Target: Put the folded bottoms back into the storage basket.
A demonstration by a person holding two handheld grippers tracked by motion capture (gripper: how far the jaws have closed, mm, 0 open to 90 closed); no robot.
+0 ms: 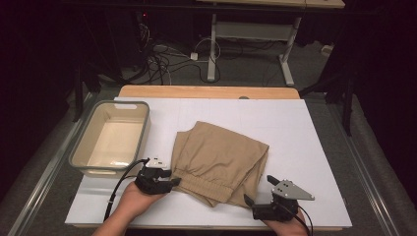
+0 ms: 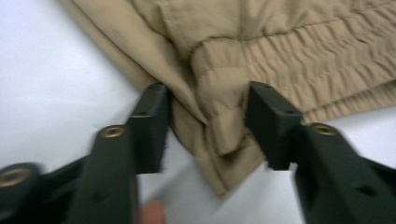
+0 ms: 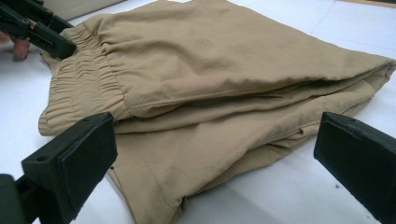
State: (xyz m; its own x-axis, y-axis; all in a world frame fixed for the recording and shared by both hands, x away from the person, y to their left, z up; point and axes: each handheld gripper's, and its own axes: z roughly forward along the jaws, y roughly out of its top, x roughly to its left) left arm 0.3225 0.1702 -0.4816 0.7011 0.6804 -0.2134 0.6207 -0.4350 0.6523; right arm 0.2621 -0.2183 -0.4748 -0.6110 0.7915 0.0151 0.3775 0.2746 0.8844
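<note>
A: What is on the worktop [image 1: 305,147]?

B: A pair of tan shorts [image 1: 219,162], folded up. They lie in the middle of the white worktop, a bit to the near side. The stretchy waistband is along the near edge.

A: And that box?

B: A grey tub [image 1: 142,129] sits at the left, near the shorts but not touching them.

A: Where is the left gripper [image 1: 172,183]?

B: It is at the near left corner of the shorts. In the left gripper view its fingers [image 2: 152,126] stand one on each side of the bunched waistband corner. They are partly open. The cloth is between them, and the left finger touches the edge of it. I cannot tell if they squeeze it.

A: And the right gripper [image 1: 258,189]?

B: It is at the near right side of the shorts, just beside them. Its fingers [image 3: 74,161] are wide open. They hold nothing. In the right gripper view the folded shorts lie just past the two fingers.
</note>
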